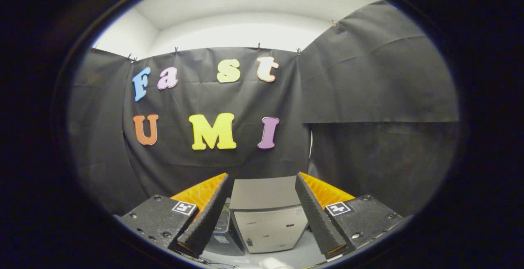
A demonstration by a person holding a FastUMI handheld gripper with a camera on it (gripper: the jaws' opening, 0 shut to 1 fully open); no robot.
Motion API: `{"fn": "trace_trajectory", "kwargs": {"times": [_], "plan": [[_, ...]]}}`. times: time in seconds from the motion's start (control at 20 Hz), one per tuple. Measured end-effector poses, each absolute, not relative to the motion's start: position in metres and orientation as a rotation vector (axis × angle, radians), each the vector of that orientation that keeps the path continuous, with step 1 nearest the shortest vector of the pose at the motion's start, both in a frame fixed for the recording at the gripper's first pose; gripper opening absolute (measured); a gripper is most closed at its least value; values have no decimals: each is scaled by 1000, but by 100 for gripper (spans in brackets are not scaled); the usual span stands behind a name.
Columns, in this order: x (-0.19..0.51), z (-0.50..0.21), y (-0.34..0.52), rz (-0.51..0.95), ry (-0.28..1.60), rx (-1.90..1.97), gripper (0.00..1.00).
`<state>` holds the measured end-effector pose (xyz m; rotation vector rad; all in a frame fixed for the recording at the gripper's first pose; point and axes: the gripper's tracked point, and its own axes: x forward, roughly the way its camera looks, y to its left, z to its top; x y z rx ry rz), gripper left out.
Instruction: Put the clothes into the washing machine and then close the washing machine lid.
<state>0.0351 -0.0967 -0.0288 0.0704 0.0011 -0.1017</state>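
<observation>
Hand-held gripper (262, 220): your fingers stand wide apart, holding nothing.
Washing machine (268, 215): just ahead, between your fingers.
Clothes (276, 263): pale bit below on the desk (303, 256); likely soft, light — pinch a bunched fold.

Recording booth (black cloth walls (380, 76)) — staged

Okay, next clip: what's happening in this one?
A hand-held gripper is held up facing the booth's black cloth wall, its fingers spread apart and holding nothing. Between and beyond them stands a small boxy washing machine, light-fronted with a grey top, its lid apparently down. A bit of pale stuff lies on the surface just below the fingers; it may be the clothes, but too little shows to tell. Nothing has been picked up yet, so the task looks to be at its start.
</observation>
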Motion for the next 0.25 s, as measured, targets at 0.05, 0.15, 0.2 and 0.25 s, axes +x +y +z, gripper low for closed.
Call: {"fn": "trace_trajectory", "kwargs": {"times": [0.05, 0.15, 0.2, 0.25], "plan": [[27, -33, -102, -94, 4, 69, 100], [13, -43, -110, -78, 15, 78, 100], [7, -47, -114, -67, 16, 83, 100], [4, -50, -120, -72, 18, 81, 100]]}}
